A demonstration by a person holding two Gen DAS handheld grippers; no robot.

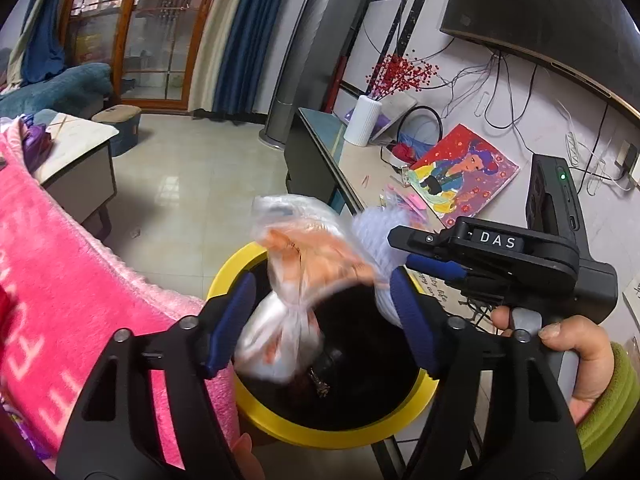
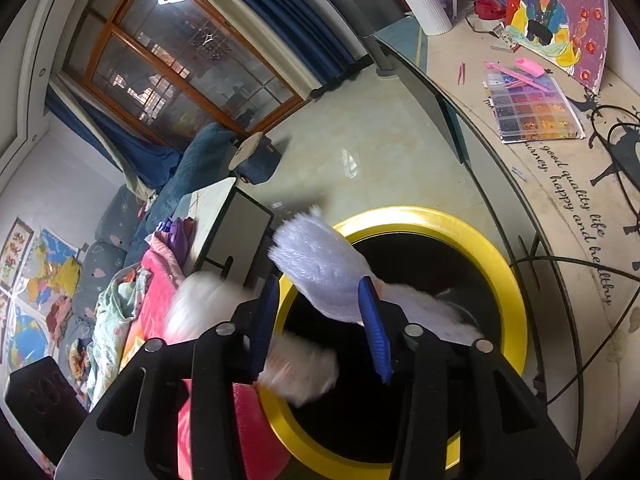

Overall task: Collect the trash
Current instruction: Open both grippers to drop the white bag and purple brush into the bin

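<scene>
Pale glossy floor tiles [image 1: 188, 184] catch the daylight from a wood-framed glass door [image 1: 148, 28] hung with blue curtains [image 1: 248, 36]. A blue sofa [image 1: 60, 84] stands near it, and a low white table [image 1: 76, 148]. Along the pale wall [image 1: 460, 92] runs a desk [image 1: 360, 160] beneath a dark television [image 1: 532, 12].

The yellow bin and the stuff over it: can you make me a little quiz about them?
1. True or false: the clear plastic bag lies on the floor.
2. What colour is the rim of the bin?
3. Which is over the bin beside the right gripper? A) fluffy lilac piece B) white vase C) bead box

Key: 1 false, it is over the bin between the left gripper's spread jaws; 2 yellow; 3 A.
</scene>
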